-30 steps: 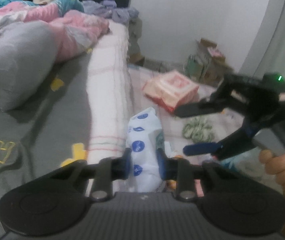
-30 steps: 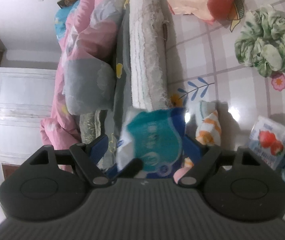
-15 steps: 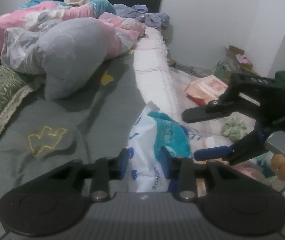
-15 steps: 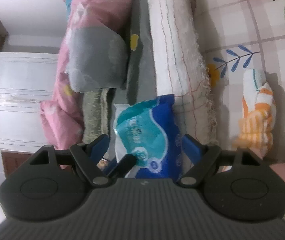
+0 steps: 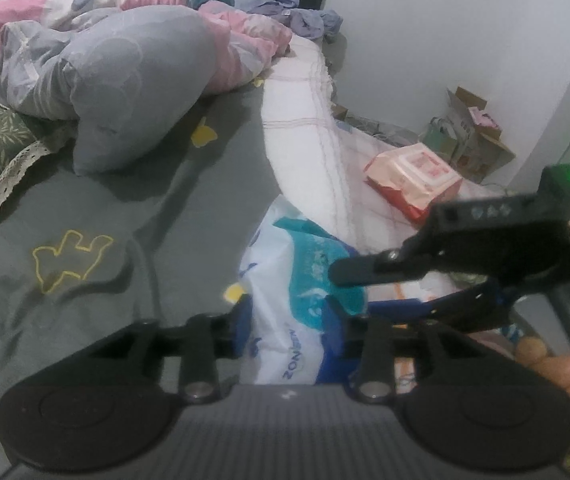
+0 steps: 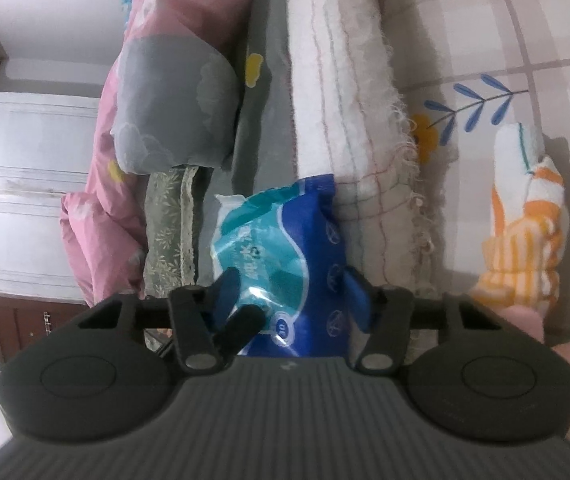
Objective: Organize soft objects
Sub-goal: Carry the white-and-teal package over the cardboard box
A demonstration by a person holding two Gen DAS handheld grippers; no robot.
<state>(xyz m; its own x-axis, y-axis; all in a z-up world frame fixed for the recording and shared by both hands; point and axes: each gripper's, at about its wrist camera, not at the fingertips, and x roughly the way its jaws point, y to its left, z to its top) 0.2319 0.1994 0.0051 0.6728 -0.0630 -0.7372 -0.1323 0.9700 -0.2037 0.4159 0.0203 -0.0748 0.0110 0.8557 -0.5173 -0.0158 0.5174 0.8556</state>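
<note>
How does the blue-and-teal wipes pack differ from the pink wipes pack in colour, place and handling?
The blue-and-teal wipes pack is white, teal and blue; the pink wipes pack is pink and red. The blue-and-teal one sits between gripper fingers at the grey sheet's edge; the pink one lies untouched, farther off. Both are soft plastic packs.

Grey bed sheet (image 5: 133, 208) bearing crumpled quilt (image 5: 125, 52); patterned floor mat (image 6: 485, 40) bearing striped cloth (image 6: 525, 216).

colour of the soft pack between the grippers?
The soft pack is white with teal and dark-blue print; right wrist view shows it best.
</note>
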